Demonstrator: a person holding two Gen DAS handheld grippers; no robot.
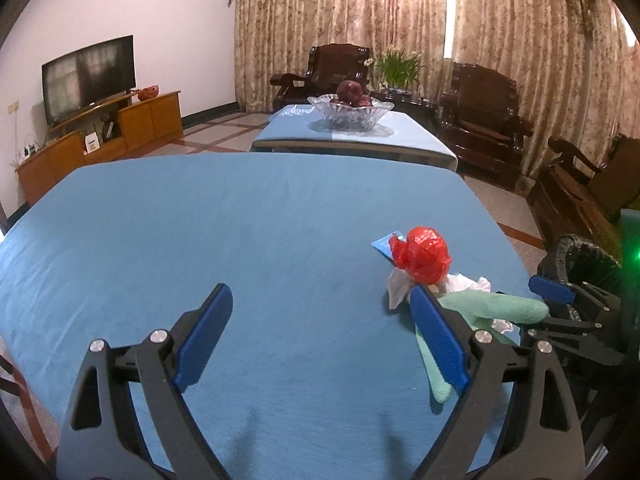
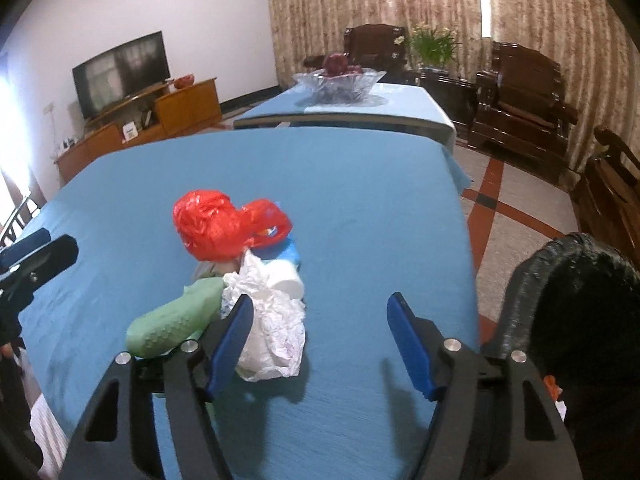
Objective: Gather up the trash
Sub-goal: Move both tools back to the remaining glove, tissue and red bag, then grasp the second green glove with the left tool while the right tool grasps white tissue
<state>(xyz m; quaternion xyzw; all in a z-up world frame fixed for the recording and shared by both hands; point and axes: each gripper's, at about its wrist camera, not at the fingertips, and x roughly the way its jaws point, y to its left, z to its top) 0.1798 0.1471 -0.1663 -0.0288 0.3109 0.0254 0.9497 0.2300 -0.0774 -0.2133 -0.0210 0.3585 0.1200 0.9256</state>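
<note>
Right gripper (image 2: 320, 340): jaws spread wide, nothing between them; hovers low over the table, crumpled white paper just ahead by its left finger.
Left gripper (image 1: 320, 340): also spread and empty, over bare cloth; the pile lies off to its right.
Table (image 2: 360, 184): blue cloth, trash heaped near the right-hand edge.
Bin (image 2: 580, 320): black-lined, just beside the table, right of the right gripper.
Red bag (image 2: 216, 228): bunched, at the far end of the pile.
Green glove (image 2: 176, 324): long axis runs across the right gripper's view, finger end toward the left.
White paper (image 2: 272, 332): probably the first grab, since the right gripper is the nearer one.
</note>
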